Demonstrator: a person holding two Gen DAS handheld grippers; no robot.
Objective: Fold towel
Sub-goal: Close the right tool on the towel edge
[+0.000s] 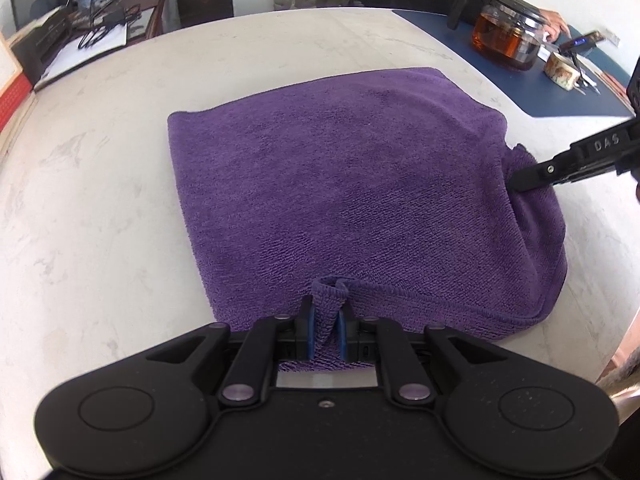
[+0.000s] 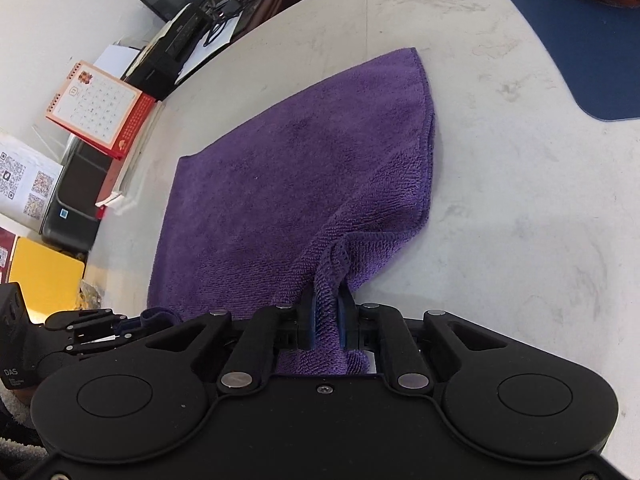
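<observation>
The left gripper [image 1: 325, 322] has its blue pads pressed together on a bunched fold of the purple towel [image 1: 340, 184], at the towel's near edge, close to its near-left corner. The right gripper [image 2: 326, 320] is likewise clamped on a puckered ridge of cloth, and in the left wrist view its black finger bites into the towel's right edge, roughly midway along that side, where the fabric lifts off the table [image 1: 100, 200] in a small tent. Everything else of the towel lies flat on the pale marbled table, running away from both grippers toward its far edge; it looks already doubled, since two hemmed layers show along the right side. So the towel lies ahead of both claws, with its free far corners well apart from either pinch. The coming move, as I judge it, turns on carrying the two pinched points across the towel toward that far edge, keeping them level so the fold lands square. Beyond the towel's far right corner, on a blue mat [image 1: 520, 92], stands a glass teapot [image 1: 508, 36], clear of the cloth.
</observation>
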